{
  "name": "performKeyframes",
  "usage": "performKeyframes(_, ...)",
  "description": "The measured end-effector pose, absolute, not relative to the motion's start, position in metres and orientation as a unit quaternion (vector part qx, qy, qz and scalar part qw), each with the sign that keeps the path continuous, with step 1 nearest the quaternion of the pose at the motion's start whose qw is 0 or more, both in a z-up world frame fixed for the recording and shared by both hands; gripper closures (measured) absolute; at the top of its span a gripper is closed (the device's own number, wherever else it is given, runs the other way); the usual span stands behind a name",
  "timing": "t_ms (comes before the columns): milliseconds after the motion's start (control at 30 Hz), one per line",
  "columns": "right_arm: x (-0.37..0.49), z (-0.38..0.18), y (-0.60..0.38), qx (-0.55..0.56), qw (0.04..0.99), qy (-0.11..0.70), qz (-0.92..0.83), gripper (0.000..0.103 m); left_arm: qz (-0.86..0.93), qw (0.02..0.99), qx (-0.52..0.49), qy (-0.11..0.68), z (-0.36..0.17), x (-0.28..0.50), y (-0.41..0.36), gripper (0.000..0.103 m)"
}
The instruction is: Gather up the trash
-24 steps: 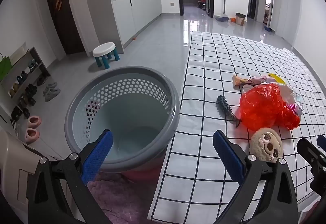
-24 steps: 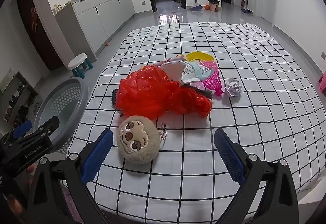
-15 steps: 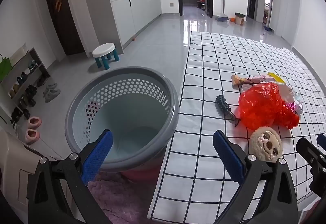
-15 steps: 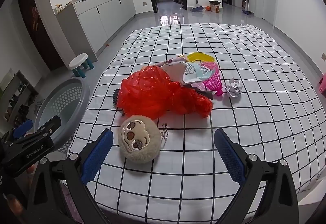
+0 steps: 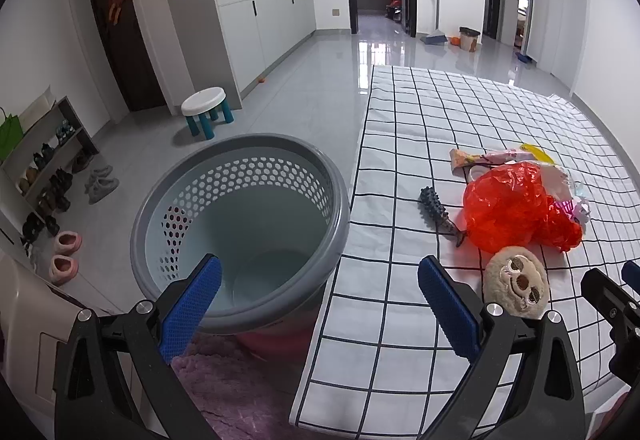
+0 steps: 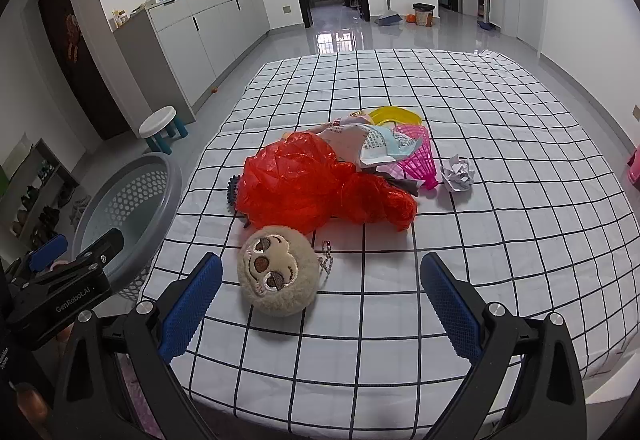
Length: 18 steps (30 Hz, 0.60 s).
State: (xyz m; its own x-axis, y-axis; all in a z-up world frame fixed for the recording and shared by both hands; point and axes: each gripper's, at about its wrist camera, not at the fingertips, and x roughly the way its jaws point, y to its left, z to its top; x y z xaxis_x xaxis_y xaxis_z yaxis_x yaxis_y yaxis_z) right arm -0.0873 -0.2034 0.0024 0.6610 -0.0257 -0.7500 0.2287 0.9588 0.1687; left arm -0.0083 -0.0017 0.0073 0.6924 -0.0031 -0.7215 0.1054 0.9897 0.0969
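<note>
**A:** Where does the trash lie, and how do the claws stand?

**B:** In the middle of the right wrist view: a crumpled red plastic bag [image 6: 316, 184] touching printed paper scraps [image 6: 372, 148], a pink plastic mesh cone [image 6: 420, 160] and, just beside that, a crumpled white paper ball [image 6: 458, 174], all on the black-grid white bedsheet [image 6: 500, 240]. The right gripper [image 6: 320, 304] has its jaws wide apart, holding nothing; so does the left gripper [image 5: 320, 304], which hangs by the round grey perforated basket [image 5: 340, 200] at centre-left of its view.

**A:** What could go wrong?

**B:** The round beige plush sloth face [image 6: 278, 276] sits lower centre, directly between the right fingers and the bag. A straight reach would likely pinch the toy instead. The thin bag may also tear, slip, or drag scraps loose, and a loose sheet could bunch into the jaws.
</note>
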Motion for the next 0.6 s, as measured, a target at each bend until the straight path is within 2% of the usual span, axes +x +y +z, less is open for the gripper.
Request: performKeyframes(600,-0.0906,0.0080,-0.2034,0.124,0.905,0.401,-0.075,0.008,-0.030,0.919,0.062,0.389,0.0096,-0.0095,0.0010,0.006)
